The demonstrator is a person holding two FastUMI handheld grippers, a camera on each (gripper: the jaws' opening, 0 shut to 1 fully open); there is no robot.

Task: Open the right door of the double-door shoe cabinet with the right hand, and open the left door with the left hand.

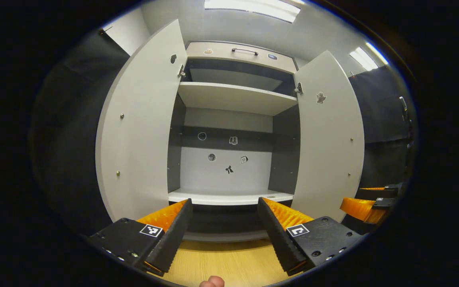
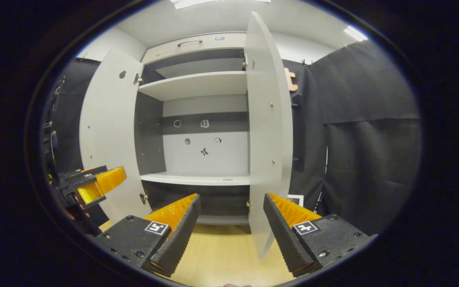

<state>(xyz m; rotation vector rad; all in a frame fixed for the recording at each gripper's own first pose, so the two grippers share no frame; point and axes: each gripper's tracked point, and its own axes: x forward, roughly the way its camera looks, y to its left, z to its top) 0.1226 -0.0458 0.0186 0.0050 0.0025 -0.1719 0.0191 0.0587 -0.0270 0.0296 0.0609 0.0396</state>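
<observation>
In your left gripper view, the right claw [image 1: 369, 207] is cut off at the picture's edge, so you can't tell how its jaws stand. The small stickers [image 1: 229, 169] on the cabinet's back panel are too small to make out.

— What is surrounding the booth?
— Black cloth [image 2: 369, 131] is hanging as the wall on both sides, draping in loose folds. A pale wall [image 1: 128, 30] is showing above it at the upper left.
— And overhead?
— Ceiling lights [image 1: 253, 8] are glowing in long strips on a grey ceiling [image 2: 213, 18].
— What is lying underfoot?
— A light wooden floor [image 2: 221, 255] is stretching toward the camera, its boards running away from the viewer.
</observation>
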